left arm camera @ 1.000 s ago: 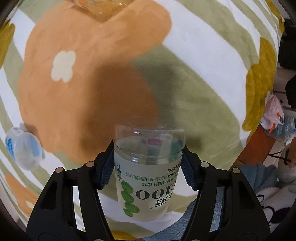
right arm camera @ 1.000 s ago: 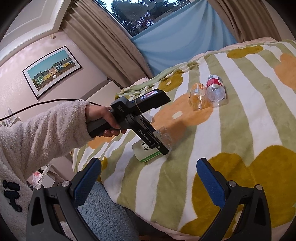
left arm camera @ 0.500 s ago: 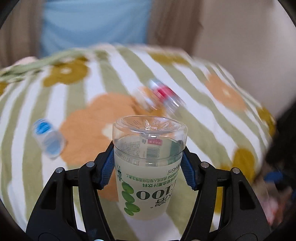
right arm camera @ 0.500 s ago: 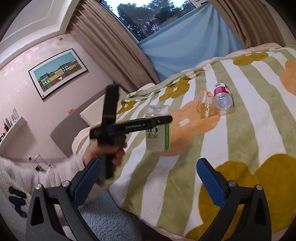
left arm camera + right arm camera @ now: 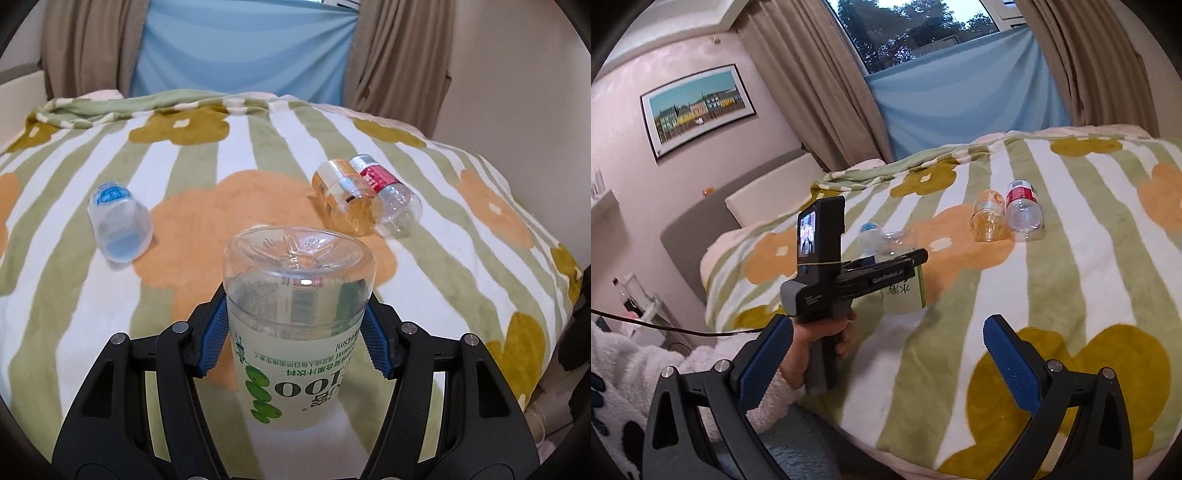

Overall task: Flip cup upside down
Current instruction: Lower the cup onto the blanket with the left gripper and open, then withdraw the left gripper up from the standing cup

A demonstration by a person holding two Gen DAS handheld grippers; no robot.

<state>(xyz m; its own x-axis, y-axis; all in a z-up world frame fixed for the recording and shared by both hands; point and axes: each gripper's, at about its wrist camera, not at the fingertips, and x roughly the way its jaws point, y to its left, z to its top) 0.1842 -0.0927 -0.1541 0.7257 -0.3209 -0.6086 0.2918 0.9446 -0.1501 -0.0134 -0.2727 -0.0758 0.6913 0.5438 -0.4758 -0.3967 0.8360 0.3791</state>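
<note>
A clear plastic cup with a white and green label (image 5: 297, 328) is held upside down, base up, between the blue pads of my left gripper (image 5: 295, 341), which is shut on it. Its mouth sits at or just above the striped flowered blanket (image 5: 221, 162); I cannot tell if it touches. In the right wrist view the same cup (image 5: 905, 291) shows under the left gripper's black body (image 5: 849, 280), near the bed's front left. My right gripper (image 5: 890, 363) is open and empty, hovering off the bed's front edge.
A clear cup with a blue label (image 5: 118, 225) lies on its side at the left. An amber cup (image 5: 343, 199) and a red-labelled cup (image 5: 388, 195) lie side by side at the right. Curtains and a blue cloth hang behind the bed.
My left gripper has rotated with the cup from tilted to base up, and lowered it toward the blanket. My right gripper stayed open and nearly still.
</note>
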